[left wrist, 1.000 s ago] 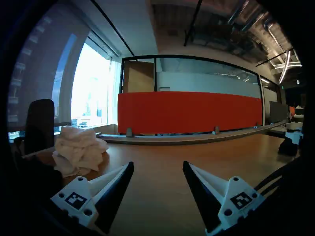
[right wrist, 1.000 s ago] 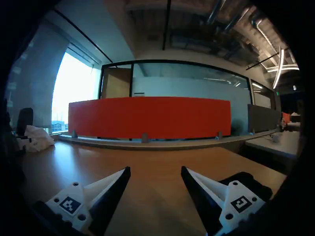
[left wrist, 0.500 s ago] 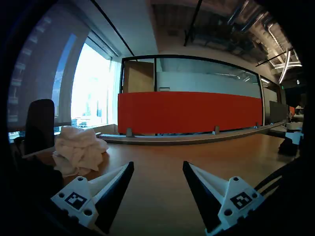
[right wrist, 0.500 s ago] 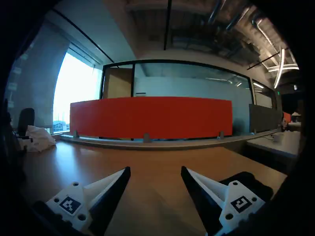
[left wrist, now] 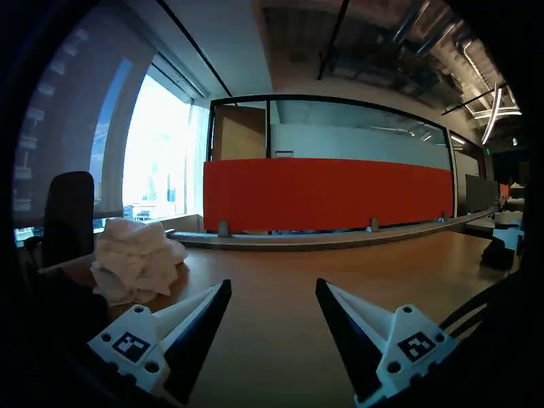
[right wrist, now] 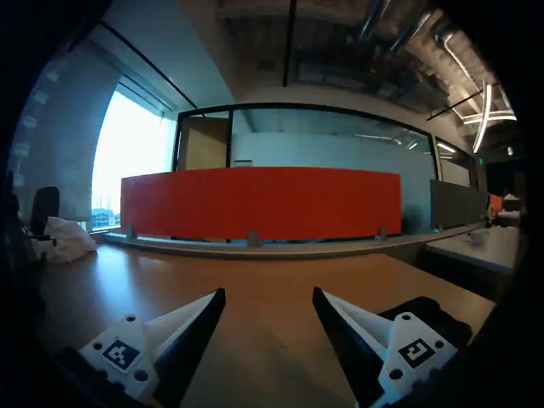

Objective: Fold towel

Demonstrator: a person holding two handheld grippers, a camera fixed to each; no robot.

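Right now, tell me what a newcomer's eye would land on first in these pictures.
The bright red partition stretching along the far edge of the wooden table grabs attention first. Next comes the crumpled white towel heaped on the table at left, near the glaring window. The left hand-held gripper and right hand-held gripper hover open, empty.

No legible text; the left tongs [left wrist: 273, 281] bear only coded square markers [left wrist: 130, 345].

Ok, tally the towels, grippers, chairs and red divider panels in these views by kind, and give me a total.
towel: 1, white and crumpled
grippers: 2, the left gripper and the right gripper, both open
black chair: 1
red divider panel: 1
Total: 5
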